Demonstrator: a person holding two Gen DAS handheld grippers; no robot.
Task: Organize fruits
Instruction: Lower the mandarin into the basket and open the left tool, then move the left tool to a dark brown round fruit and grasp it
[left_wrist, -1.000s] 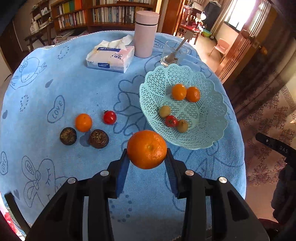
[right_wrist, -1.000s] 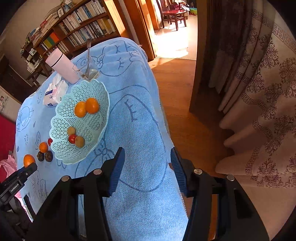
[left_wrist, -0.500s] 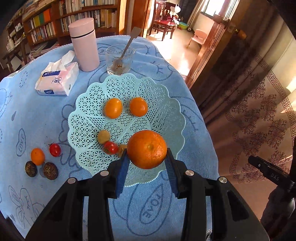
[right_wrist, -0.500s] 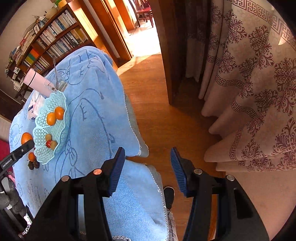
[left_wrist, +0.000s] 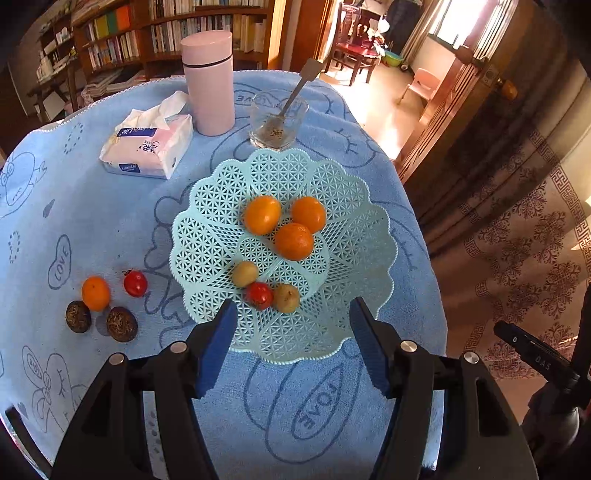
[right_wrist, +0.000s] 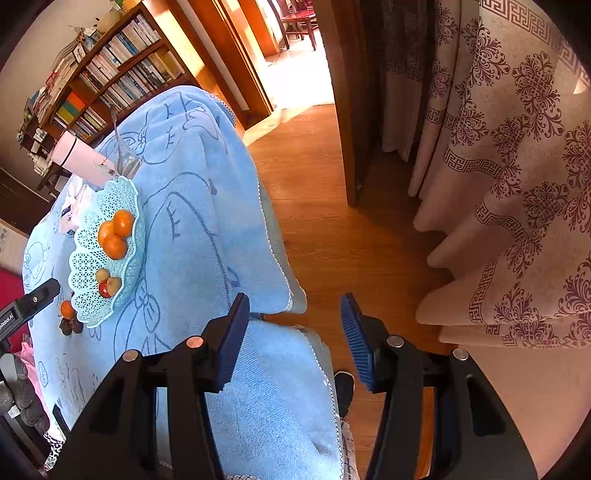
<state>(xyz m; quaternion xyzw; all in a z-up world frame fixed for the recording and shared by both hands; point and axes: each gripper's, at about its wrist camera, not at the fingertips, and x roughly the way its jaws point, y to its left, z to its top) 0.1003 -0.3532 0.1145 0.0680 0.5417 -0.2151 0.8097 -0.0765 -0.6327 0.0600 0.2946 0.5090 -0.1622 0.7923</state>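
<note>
Orange fruit: our left gripper (left_wrist: 291, 347) carried a mandarin (left_wrist: 294, 240); its jaws have just been opening and now stand spread and empty, and the mandarin lies in the mint lattice basket (left_wrist: 354, 295) against two others.
Right gripper (right_wrist: 291, 339): we hold it parted, empty, off the table's edge.
Left on cloth: small orange (left_wrist: 95, 293), tomato (left_wrist: 135, 283), two dark fruits; we judge these come next.
</note>
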